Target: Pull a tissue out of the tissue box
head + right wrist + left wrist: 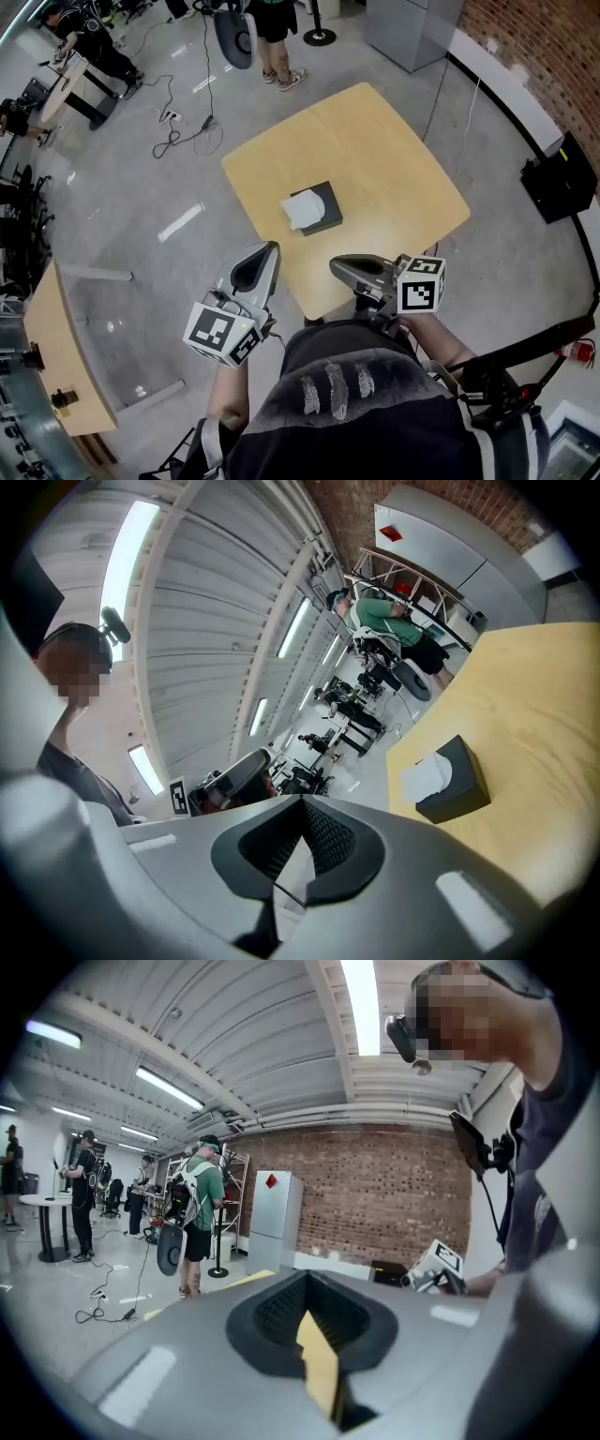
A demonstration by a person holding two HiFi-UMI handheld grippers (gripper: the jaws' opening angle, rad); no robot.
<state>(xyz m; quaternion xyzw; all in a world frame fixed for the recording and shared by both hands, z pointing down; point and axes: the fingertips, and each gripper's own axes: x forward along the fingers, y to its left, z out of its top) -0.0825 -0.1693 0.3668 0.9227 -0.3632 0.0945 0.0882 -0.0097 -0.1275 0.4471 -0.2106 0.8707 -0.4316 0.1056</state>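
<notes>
A black tissue box (325,212) stands near the middle of the square yellow table (394,178), with a white tissue (302,208) sticking out of its top. Both grippers hover at the table's near edge, short of the box. My left gripper (271,247) is shut and holds nothing. My right gripper (335,263) points left across the edge, its jaws together and nothing in them. In the right gripper view the box (461,782) and its tissue (425,776) lie to the right, beyond the shut jaws. The left gripper view does not show the box.
A person (274,37) stands beyond the table's far corner, others by a round table (66,80) at far left. Cables (178,127) trail on the floor. A grey cabinet (412,28), a black case (560,178) and a wooden counter (56,356) surround the table.
</notes>
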